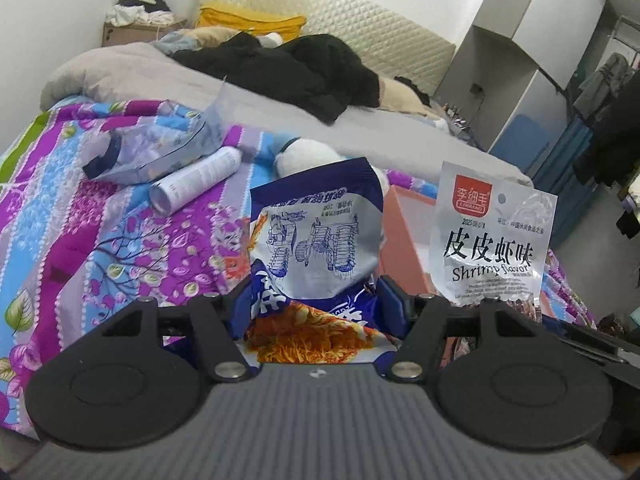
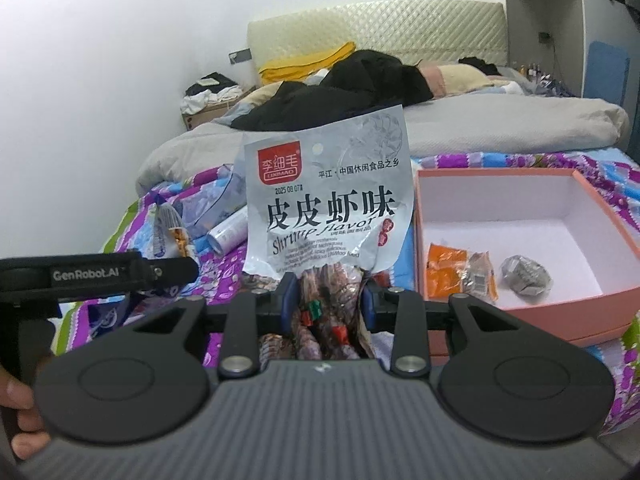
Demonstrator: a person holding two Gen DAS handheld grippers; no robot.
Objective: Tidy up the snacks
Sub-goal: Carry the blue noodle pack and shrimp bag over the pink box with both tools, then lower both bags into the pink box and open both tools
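Gripping a blue packet [image 1: 316, 248], the left tongs [image 1: 314, 300] hold it upright above the quilt [image 1: 120, 248]; the right tongs [image 2: 326, 300] clamp a silver shrimp bag [image 2: 326, 200]. Only the right view shows inside the pink box [image 2: 600, 232], right of those tongs: 3 small snacks [image 2: 480, 272]. Only the left view shows clearly a tube [image 1: 196, 180] and pouch [image 1: 160, 152] ahead-left.

Ahead of the jaws, a floral sheet [image 1: 100, 248] covers the bed. Beyond them lie a grey duvet [image 1: 280, 116] and black clothes [image 1: 304, 68], before a quilted headboard [image 2: 376, 28]. A white tube [image 1: 196, 180] lies ahead-left.
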